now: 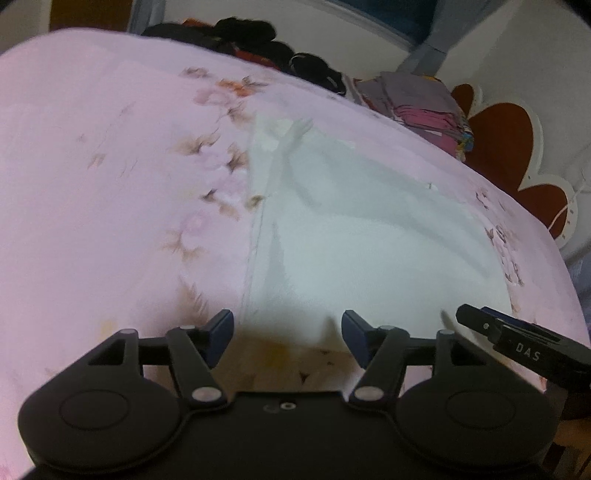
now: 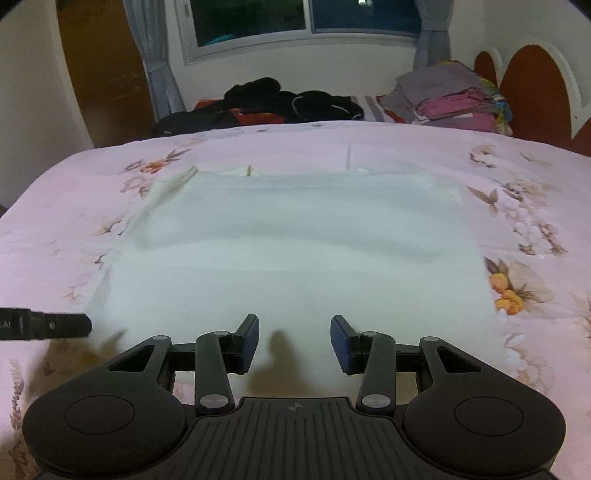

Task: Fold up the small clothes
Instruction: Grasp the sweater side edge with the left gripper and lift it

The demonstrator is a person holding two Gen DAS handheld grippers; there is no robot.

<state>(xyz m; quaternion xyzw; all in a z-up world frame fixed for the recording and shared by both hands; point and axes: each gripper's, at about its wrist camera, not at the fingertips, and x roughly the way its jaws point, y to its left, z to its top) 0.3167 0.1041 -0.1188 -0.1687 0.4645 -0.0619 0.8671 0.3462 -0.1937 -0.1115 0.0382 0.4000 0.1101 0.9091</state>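
Beyond the white garment (image 2: 295,251), spread flat on the pink floral bedsheet (image 2: 524,177), lie a dark clothes heap (image 2: 288,99) and a folded stack (image 2: 454,99) (near the headboard); left gripper (image 1: 287,338) and right gripper (image 2: 294,341) hover spread wide, holding nothing.

I see a bed with a pink floral sheet (image 2: 92,177). At its far edge lies a heap of black clothes (image 2: 280,98) with a bit of red showing under it, and to the right of that a stack of folded clothes (image 2: 454,99) in grey and pink. Behind them a window (image 2: 303,16) is flanked by grey curtains (image 2: 155,62). A brown scalloped headboard (image 2: 535,81) stands at the right, a wooden door (image 2: 99,70) at the left.
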